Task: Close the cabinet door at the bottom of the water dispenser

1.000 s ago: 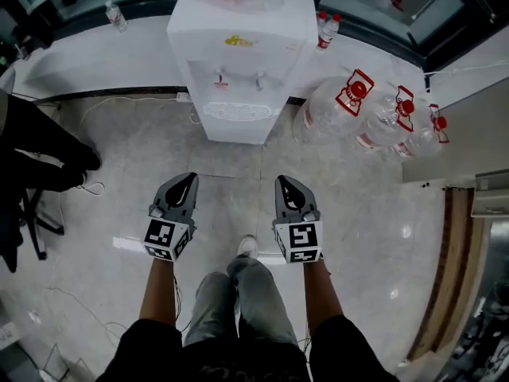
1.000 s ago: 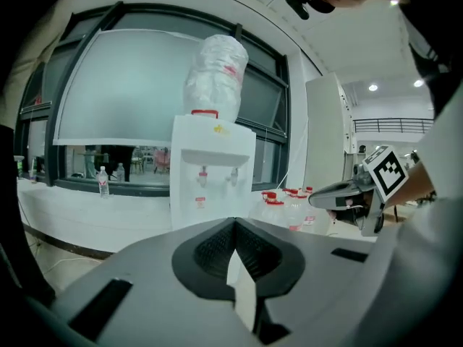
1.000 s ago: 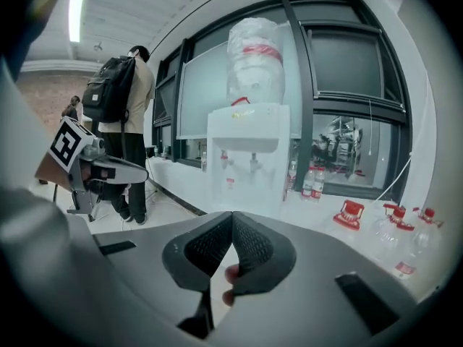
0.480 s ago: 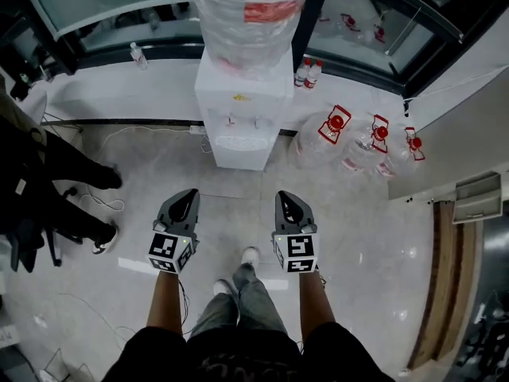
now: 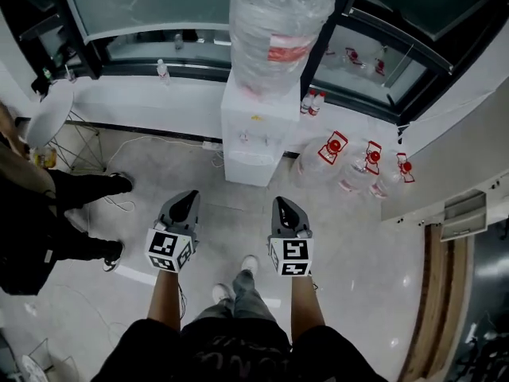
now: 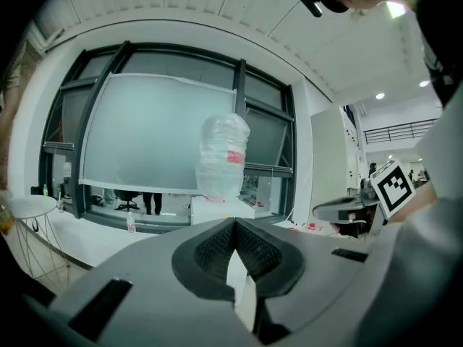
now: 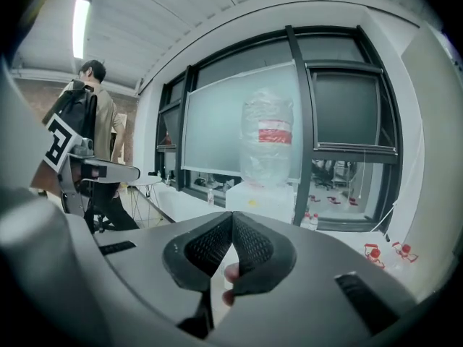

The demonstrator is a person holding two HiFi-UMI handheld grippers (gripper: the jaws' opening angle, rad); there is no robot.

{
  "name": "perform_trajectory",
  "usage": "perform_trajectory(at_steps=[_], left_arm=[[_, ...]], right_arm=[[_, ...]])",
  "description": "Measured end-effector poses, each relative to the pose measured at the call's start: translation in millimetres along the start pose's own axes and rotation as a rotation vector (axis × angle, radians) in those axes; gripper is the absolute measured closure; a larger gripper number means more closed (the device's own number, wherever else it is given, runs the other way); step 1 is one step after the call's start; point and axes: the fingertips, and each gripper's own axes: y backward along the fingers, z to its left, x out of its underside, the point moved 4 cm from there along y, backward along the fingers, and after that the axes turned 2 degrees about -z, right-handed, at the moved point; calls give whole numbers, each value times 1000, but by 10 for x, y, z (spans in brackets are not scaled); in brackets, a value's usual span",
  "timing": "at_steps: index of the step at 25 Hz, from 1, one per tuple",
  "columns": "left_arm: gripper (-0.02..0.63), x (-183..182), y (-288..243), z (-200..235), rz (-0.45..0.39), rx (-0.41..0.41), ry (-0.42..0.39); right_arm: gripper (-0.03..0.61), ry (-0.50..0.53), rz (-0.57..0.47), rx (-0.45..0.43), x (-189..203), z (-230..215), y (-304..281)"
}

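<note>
The white water dispenser stands against the window ledge with a big clear bottle on top. From above its lower front looks flush, with no door standing out. Both grippers hang side by side well short of it, above the floor, pointing toward it. My left gripper is shut with nothing in it, and so is my right gripper. In the left gripper view the jaws meet below the dispenser. The right gripper view shows its jaws closed under the dispenser.
Three spare water jugs lie on the floor right of the dispenser. A person in dark clothes stands at the left beside a round white table. Small bottles sit on the ledge. A cable runs along the floor.
The head and both grippers have risen and drawn back. The dispenser now looks smaller and farther away, with its whole bottle in view. Both grippers stayed shut.
</note>
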Motion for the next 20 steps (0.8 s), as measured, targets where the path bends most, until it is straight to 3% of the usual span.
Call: perform_trajectory(at_steps=[20], left_arm=[[600,-533,733,-21,-77,-26,-60]], right_arm=[[566,61,-71,-38,-550,499,407]])
